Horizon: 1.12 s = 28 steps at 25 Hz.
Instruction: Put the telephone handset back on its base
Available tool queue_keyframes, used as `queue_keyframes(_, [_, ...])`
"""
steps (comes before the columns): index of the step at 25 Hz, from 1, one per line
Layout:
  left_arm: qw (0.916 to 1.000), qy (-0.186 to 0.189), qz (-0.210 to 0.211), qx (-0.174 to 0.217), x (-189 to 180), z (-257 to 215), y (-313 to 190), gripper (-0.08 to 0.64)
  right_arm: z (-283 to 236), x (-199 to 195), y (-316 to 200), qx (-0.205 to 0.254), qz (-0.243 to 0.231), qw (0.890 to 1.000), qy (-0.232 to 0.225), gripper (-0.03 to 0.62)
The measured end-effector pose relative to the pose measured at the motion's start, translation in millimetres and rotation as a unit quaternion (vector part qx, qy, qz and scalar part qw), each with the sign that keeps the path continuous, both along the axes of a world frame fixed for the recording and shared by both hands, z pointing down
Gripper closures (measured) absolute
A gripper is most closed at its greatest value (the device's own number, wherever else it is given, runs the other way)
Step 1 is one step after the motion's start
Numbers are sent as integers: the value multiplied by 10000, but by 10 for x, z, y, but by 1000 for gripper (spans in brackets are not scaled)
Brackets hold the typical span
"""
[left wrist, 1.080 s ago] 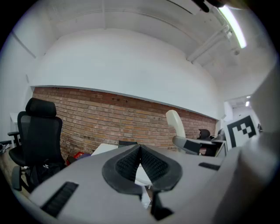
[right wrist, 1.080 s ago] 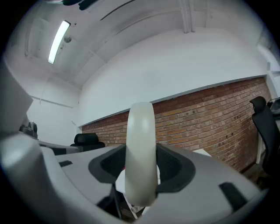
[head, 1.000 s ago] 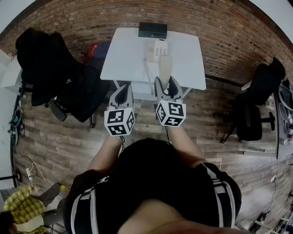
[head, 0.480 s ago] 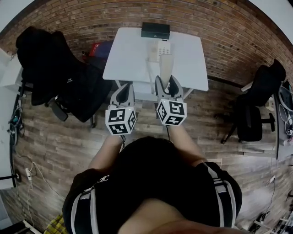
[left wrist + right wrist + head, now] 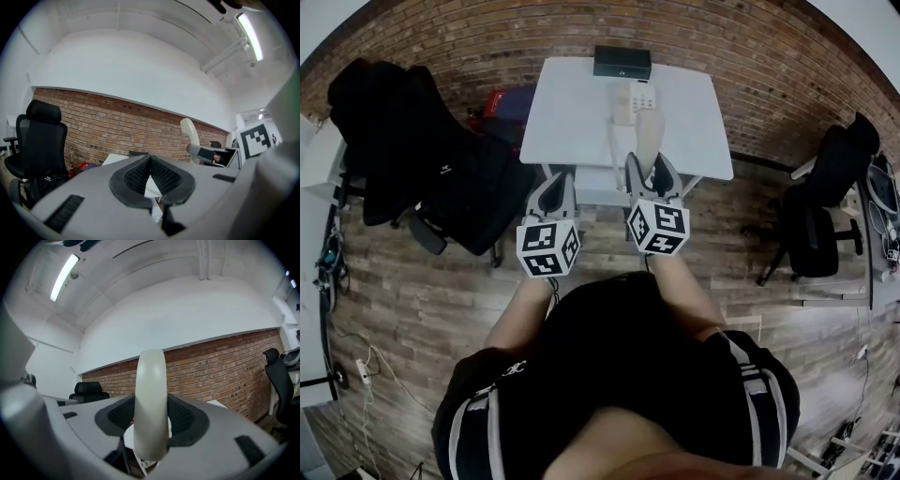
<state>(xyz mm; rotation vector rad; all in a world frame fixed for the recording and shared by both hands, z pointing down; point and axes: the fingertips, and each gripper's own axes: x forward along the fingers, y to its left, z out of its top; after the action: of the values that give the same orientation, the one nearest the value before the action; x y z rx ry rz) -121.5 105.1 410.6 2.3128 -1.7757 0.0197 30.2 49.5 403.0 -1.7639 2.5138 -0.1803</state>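
Observation:
A cream telephone handset (image 5: 649, 137) stands upright between the jaws of my right gripper (image 5: 651, 165), which is shut on its lower part. In the right gripper view the handset (image 5: 151, 394) fills the gap of the gripper (image 5: 151, 422), both pads pressing on it. It hangs over the near edge of the white table (image 5: 572, 117). The telephone base (image 5: 636, 97) lies further back on the table. My left gripper (image 5: 554, 183) is shut and empty, near the table's front edge; its pads meet in the left gripper view (image 5: 151, 174), where the handset (image 5: 190, 131) shows at right.
A black box (image 5: 622, 62) sits at the table's back edge against the brick wall. A black office chair draped in dark clothing (image 5: 422, 159) stands left of the table, with a red thing (image 5: 499, 99) behind it. Another black chair (image 5: 820, 234) stands at right.
My right gripper with the handset has moved slightly forward and to the right, towards the base. The left gripper has barely moved.

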Motion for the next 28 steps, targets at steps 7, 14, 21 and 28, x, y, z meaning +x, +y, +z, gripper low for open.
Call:
queue_keyframes(7, [10000,45,82,-27,-92,90,-2,558,-13,-52,12,70,105,9999,-1,394])
queue_keyframes(14, [9999,-69,116,-40,-65,132,-322,558,65,-23,-313,71,150,9998,-73,394])
queue_keyframes(21, [9998,-134,75,-118,12,234,-920,558,167,31,-913,23,90,9999,-103,394])
queue_keyframes(28, [9995,-167,35,-258,149,309,-1645,558,278,94,-1658,-152,-61,9998,-96,394])
